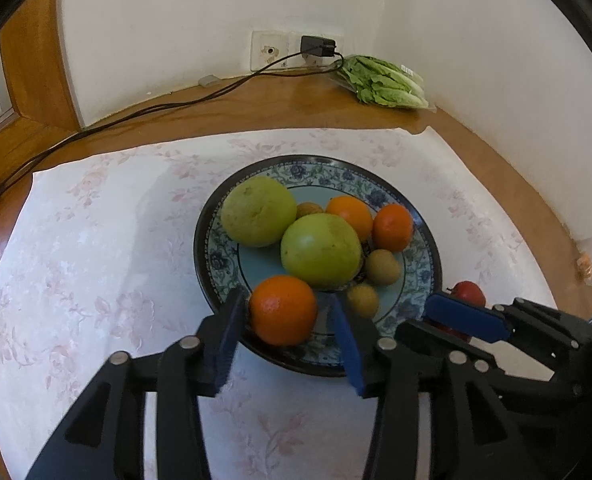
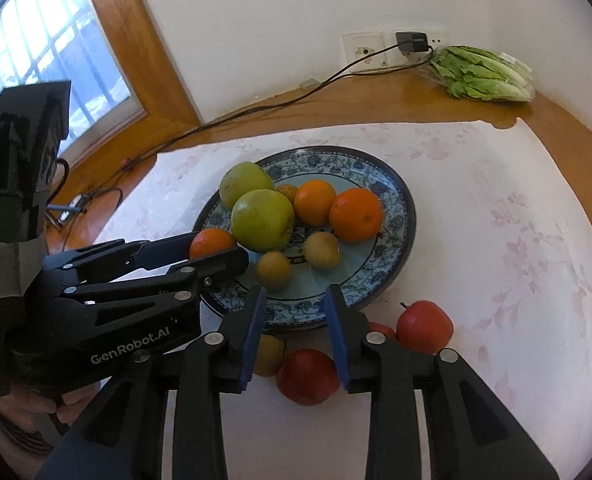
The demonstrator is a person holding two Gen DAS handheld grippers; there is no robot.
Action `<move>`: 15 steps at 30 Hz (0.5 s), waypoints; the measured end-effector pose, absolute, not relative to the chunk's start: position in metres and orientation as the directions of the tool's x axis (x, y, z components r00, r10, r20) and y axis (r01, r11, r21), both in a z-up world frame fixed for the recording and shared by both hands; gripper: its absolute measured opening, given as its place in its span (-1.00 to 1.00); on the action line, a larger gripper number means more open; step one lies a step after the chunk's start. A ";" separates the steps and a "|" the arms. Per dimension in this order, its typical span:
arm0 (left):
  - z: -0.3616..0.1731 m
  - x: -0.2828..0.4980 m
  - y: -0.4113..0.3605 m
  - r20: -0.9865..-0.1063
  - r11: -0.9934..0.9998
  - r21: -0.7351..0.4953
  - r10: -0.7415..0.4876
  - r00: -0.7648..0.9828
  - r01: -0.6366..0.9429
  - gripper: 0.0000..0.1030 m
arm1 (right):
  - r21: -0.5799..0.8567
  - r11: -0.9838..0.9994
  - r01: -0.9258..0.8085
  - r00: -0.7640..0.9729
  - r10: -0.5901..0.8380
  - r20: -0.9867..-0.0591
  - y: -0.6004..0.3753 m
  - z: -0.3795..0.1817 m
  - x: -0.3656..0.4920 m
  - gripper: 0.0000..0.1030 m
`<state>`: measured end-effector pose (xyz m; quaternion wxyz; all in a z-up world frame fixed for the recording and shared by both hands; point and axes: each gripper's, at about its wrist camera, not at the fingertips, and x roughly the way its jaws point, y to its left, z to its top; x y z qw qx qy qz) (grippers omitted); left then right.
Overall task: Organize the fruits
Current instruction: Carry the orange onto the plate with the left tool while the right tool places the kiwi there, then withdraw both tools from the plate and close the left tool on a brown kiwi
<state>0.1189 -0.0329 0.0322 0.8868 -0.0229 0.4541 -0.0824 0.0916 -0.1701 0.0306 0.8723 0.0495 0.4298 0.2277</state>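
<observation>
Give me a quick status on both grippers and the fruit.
Left gripper open around an orange on the plate rim. Right gripper open, nothing held, above red apples on the cloth. Nothing in the way.

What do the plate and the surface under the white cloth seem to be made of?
The plate looks like glazed ceramic: glossy, with a printed blue floral rim and a dark edge. The surface under the cloth looks like varnished wood, orange-brown with a soft shine; it could also be laminate.

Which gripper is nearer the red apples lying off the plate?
Right. The right gripper hovers just above the red apples; the left gripper straddles an orange on the plate's rim.
</observation>
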 end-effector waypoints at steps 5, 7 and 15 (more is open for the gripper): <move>0.039 0.112 -0.034 -0.791 0.990 -0.097 -0.137 0.597 0.099 0.30 | 0.318 0.885 -0.340 0.533 0.460 -0.710 -0.181 0.035 0.084 -0.14; 0.040 0.109 -0.035 -0.789 0.991 -0.096 -0.135 0.600 0.096 0.33 | 0.331 0.881 -0.337 0.535 0.469 -0.703 -0.185 0.037 0.081 -0.14; 0.051 0.095 -0.038 -0.781 0.990 -0.100 -0.141 0.608 0.100 0.39 | 0.358 0.876 -0.324 0.548 0.482 -0.684 -0.200 0.043 0.069 -0.13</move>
